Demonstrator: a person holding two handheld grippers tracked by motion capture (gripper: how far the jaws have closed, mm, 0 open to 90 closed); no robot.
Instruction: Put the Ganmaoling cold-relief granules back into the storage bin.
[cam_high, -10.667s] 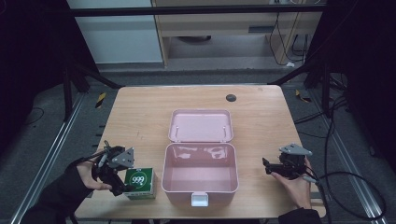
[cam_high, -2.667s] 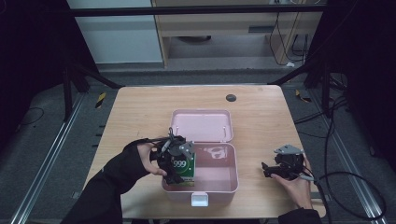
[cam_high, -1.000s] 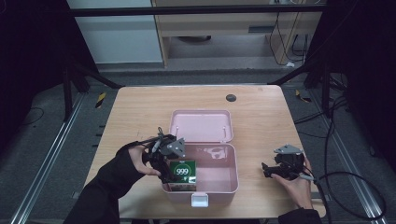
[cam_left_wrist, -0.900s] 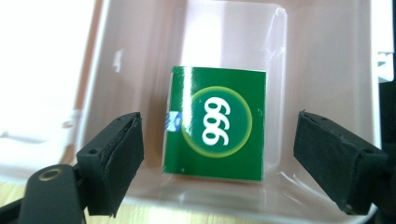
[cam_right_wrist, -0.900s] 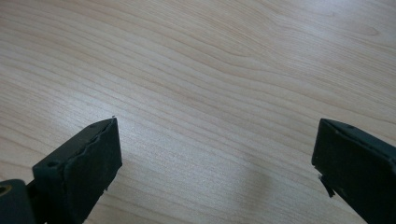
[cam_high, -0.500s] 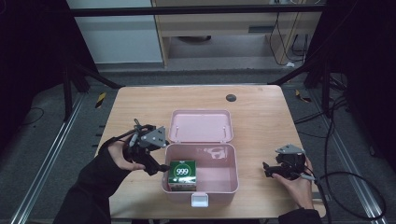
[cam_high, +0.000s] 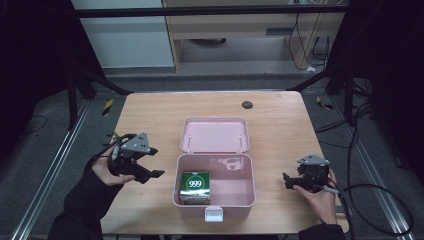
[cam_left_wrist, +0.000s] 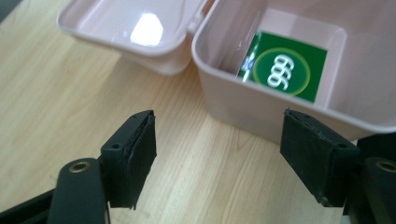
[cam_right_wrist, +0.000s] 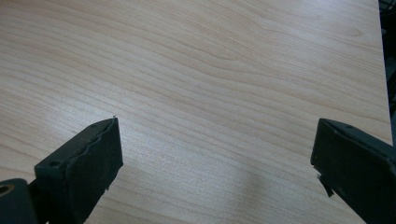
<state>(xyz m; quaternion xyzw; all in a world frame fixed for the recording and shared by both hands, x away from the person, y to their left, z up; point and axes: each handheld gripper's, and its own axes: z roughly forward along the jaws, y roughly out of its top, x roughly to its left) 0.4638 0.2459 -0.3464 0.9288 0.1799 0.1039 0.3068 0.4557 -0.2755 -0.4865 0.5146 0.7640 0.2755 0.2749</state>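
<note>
The green box (cam_high: 195, 187) was seen resting inside the pink case (cam_high: 215, 207), in the near corner on the left gripper's side, label up. The left gripper (cam_high: 150, 162) was held just beside the case, jaws spread wide and empty. The right gripper (cam_high: 290, 180) was also wide open, empty, over bare table (cam_high: 280, 120) beside the case. To close the case well, the lid (cam_high: 214, 135) would best be lifted at its far edge, with the case steadied.
</note>
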